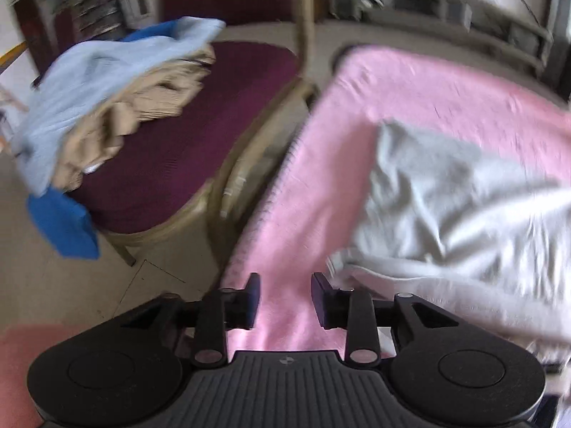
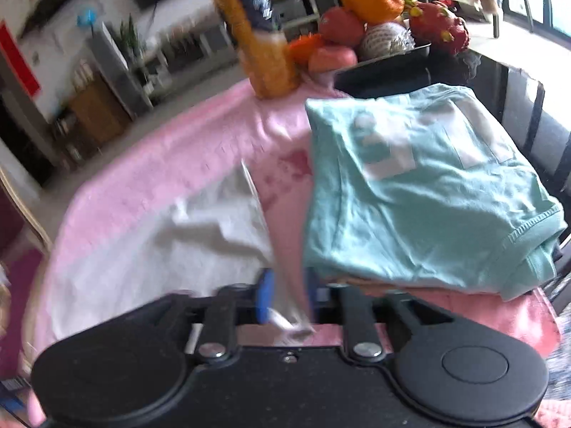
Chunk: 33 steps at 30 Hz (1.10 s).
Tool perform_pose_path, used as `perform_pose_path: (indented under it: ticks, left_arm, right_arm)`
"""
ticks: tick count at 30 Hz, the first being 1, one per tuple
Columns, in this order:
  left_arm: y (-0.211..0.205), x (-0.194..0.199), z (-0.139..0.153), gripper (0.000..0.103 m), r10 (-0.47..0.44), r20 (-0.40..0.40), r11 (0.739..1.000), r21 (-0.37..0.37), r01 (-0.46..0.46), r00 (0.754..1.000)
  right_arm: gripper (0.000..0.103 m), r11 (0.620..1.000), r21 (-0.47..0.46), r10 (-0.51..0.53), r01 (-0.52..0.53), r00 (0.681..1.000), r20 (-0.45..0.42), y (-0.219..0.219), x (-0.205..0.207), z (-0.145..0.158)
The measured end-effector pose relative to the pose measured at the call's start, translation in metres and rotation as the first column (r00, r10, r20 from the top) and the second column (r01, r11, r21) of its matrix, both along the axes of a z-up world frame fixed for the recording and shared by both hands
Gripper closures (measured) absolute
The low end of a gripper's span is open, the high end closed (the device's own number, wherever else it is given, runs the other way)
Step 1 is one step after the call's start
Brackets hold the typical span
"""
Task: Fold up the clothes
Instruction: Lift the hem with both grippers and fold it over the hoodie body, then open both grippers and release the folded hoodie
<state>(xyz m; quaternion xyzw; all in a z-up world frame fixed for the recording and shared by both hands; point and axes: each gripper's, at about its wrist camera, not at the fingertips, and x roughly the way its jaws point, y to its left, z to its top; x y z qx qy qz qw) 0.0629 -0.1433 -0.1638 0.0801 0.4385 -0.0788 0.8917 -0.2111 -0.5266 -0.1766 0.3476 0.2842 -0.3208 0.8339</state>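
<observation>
Both tongs stand partly open. Left tongs [image 1: 285, 297] have bare pink cloth showing in the gap between their blue-padded fingers, nothing held, with the hem of the pale grey crumpled garment [image 1: 464, 207] just beside the right-hand finger. Right tongs [image 2: 285, 297] have a thin edge of that same pale grey garment [image 2: 171, 246] running up between the fingers; the frame is blurred, so I cannot say whether the pads press on it, though the gap suggests a loose hold at most.

The grey garment, the piece in hand, lies rumpled on the pink-covered worktop [image 1: 428, 82], spread between the two tongs, probably so each can take one side of it for a fold. Just to its right in the right wrist view sits one folded mint-green T-shirt [image 2: 421, 192], on top of what looks like other folded cloth, apparently the finished stack, kept clear of the working area.

One maroon-cushioned chair with a brass-coloured frame [image 1: 200, 149] stands beside the worktop and carries the waiting heap: one light blue garment [image 1: 89, 85], one tan garment [image 1: 142, 107] and one bright blue piece [image 1: 60, 224] hanging over the seat edge. At the worktop's far end stand one orange drink bottle [image 2: 257, 35] and one dark tray of fruit [image 2: 385, 71], well away from the folding.
</observation>
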Motion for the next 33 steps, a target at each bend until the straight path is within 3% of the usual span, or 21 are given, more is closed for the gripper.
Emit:
perform_pose_path:
  ticks: [4,6,9,12,17,18,20,22,24,27,30,33]
  left_arm:
    - [-0.009,-0.006,0.015,0.066,-0.074,0.087,0.995,-0.06,0.08,0.993]
    - [-0.025,-0.01,0.017,0.064,-0.165,0.11,0.982,-0.07,0.174,0.98]
    - [-0.061,-0.01,0.01,0.063,-0.336,0.105,0.938,-0.05,0.342,0.936]
    - [-0.085,-0.002,-0.007,0.064,-0.407,0.04,0.911,-0.055,0.409,0.913]
    - [-0.091,0.01,-0.036,0.066,-0.436,-0.09,0.9,-0.076,0.43,0.895]
    - [-0.089,0.008,-0.036,0.067,-0.448,-0.103,0.894,-0.072,0.442,0.888]
    - [-0.084,-0.003,-0.032,0.067,-0.502,-0.183,0.863,-0.05,0.502,0.845]
    - [-0.07,-0.02,-0.023,0.071,-0.549,-0.218,0.831,-0.038,0.555,0.807]
    - [-0.053,-0.035,-0.011,0.07,-0.581,-0.211,0.81,-0.049,0.585,0.786]
    - [-0.025,-0.037,0.011,0.068,-0.551,-0.113,0.834,-0.111,0.54,0.827]
    - [-0.02,-0.027,0.021,0.067,-0.454,-0.039,0.885,-0.14,0.445,0.89]
    - [-0.036,-0.021,0.016,0.067,-0.43,-0.035,0.898,-0.12,0.423,0.902]
  right_arm:
    - [0.07,0.998,0.058,0.034,-0.04,0.995,0.097,-0.003,0.001,0.0]
    - [0.07,0.992,0.076,0.091,-0.098,0.992,0.084,0.001,0.016,-0.003]
    - [0.072,0.981,0.098,0.168,-0.169,0.986,0.021,0.009,0.044,-0.012]
    - [0.086,0.973,0.115,0.207,-0.199,0.976,-0.06,0.014,0.07,-0.024]
    - [0.086,0.971,0.094,0.232,-0.219,0.96,-0.16,0.019,0.083,-0.035]
    - [0.086,0.964,0.127,0.251,-0.232,0.953,-0.168,0.019,0.081,-0.038]
    - [0.086,0.941,0.217,0.298,-0.258,0.938,-0.177,0.018,0.076,-0.041]
    - [0.085,0.886,0.381,0.339,-0.265,0.93,-0.141,0.018,0.058,-0.039]
    - [0.084,0.881,0.391,0.333,-0.265,0.936,-0.116,0.023,0.037,-0.027]
    - [0.077,0.902,0.328,0.315,-0.28,0.947,-0.057,0.029,0.016,-0.004]
    - [0.077,0.924,0.252,0.302,-0.289,0.953,-0.015,0.031,0.018,0.009]
    - [0.077,0.929,0.21,0.301,-0.303,0.953,0.045,0.033,0.027,0.008]
